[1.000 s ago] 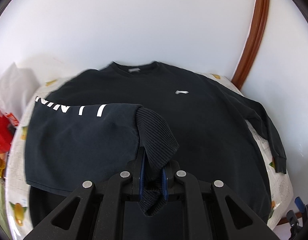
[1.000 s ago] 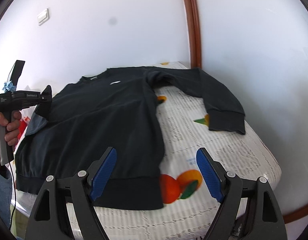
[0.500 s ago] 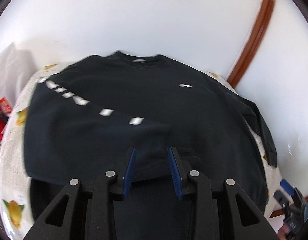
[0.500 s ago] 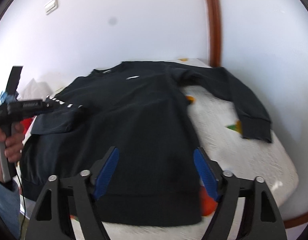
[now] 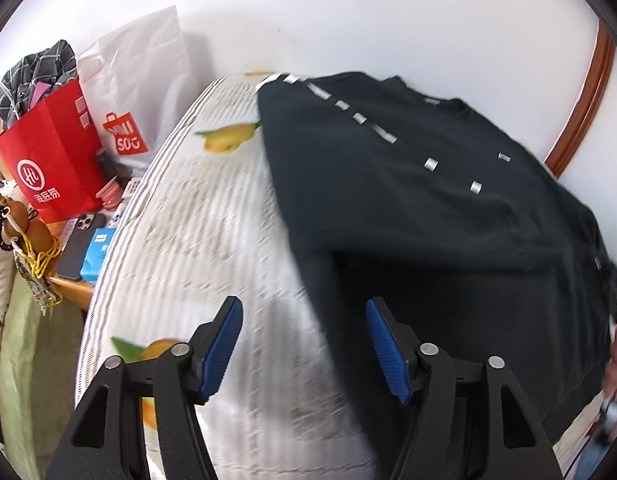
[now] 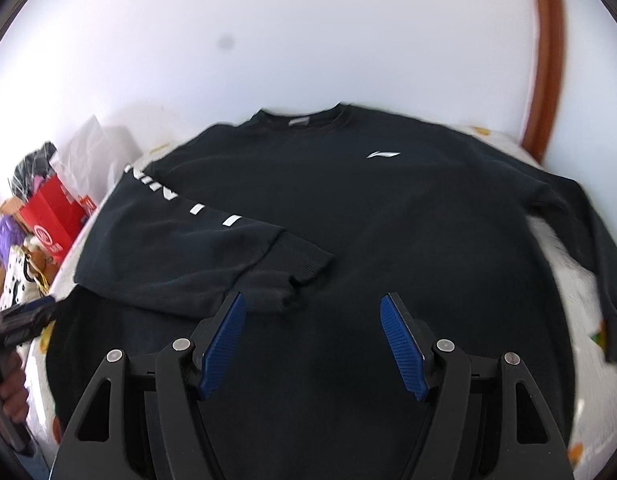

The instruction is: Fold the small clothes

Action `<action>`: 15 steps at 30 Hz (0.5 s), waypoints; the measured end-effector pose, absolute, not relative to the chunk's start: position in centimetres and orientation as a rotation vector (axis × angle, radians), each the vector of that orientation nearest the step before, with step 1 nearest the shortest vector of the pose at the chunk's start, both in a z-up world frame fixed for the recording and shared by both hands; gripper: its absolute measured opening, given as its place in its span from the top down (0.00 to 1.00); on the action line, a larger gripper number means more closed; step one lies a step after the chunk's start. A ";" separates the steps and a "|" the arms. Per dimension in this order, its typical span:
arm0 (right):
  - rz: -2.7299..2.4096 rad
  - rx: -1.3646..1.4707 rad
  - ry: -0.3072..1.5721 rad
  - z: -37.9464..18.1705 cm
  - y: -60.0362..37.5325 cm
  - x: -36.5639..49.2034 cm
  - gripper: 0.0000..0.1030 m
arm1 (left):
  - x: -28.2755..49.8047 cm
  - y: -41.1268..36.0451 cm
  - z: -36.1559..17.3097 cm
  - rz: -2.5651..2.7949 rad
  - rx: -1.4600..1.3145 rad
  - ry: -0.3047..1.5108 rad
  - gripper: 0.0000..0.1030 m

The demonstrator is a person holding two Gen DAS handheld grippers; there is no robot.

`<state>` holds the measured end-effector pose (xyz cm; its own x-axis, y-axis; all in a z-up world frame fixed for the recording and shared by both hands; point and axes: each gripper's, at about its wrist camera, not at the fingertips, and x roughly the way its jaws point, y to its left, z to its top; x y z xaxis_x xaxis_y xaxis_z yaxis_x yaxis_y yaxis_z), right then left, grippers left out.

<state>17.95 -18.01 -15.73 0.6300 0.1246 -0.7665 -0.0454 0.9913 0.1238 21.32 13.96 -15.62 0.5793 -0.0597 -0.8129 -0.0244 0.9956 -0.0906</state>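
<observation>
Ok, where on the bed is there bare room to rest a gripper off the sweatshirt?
The bare mattress strip left of the sweatshirt, running down to the left gripper, is widest. A smaller patch shows under the outstretched sleeve. It is crowded past the bed's left edge: red bag, phone.

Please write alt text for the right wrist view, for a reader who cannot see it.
A black sweatshirt lies flat on a fruit-print bed cover, one lettered sleeve folded across its front. The right gripper hovers above it, holding nothing, jaws closing.
</observation>
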 end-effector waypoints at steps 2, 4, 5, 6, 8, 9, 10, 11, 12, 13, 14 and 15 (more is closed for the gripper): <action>0.088 0.074 0.895 -16.7 -17.5 19.8 0.34 | 21.0 14.6 -16.1 -0.027 -0.088 0.955 0.39; 0.064 0.061 0.926 -17.6 -17.4 21.4 0.39 | 21.1 14.9 -16.5 -0.040 -0.092 0.955 0.38; 0.068 0.064 0.953 -18.2 -17.4 22.3 0.40 | 21.3 14.9 -16.6 -0.052 -0.101 0.955 0.37; 0.073 0.076 0.978 -18.8 -17.4 23.1 0.41 | 21.5 14.9 -16.7 -0.056 -0.106 0.956 0.36; 0.059 0.110 1.022 -19.9 -17.7 24.4 0.44 | 22.1 14.7 -16.9 -0.062 -0.119 0.960 0.36; 0.056 0.125 1.021 -20.2 -17.7 24.7 0.49 | 22.3 14.6 -17.1 -0.065 -0.123 0.963 0.36; 0.063 0.136 1.019 -20.5 -17.5 25.0 0.54 | 22.7 14.3 -17.2 -0.068 -0.129 0.968 0.36; 0.077 0.141 1.030 -21.0 -17.2 25.4 0.57 | 23.0 14.1 -17.4 -0.068 -0.132 0.972 0.36; 0.064 0.135 1.025 -21.3 -16.9 25.6 0.59 | 23.2 13.9 -17.6 -0.068 -0.132 0.976 0.36; 0.054 0.119 1.000 -21.2 -16.6 25.5 0.68 | 23.6 13.6 -17.9 -0.061 -0.126 0.979 0.36; 0.089 0.100 0.995 -21.1 -16.1 25.6 0.80 | 23.7 13.4 -18.2 -0.049 -0.118 0.983 0.36; 0.129 0.084 0.994 -20.8 -15.5 25.7 0.87 | 23.9 13.2 -18.5 -0.026 -0.095 0.983 0.36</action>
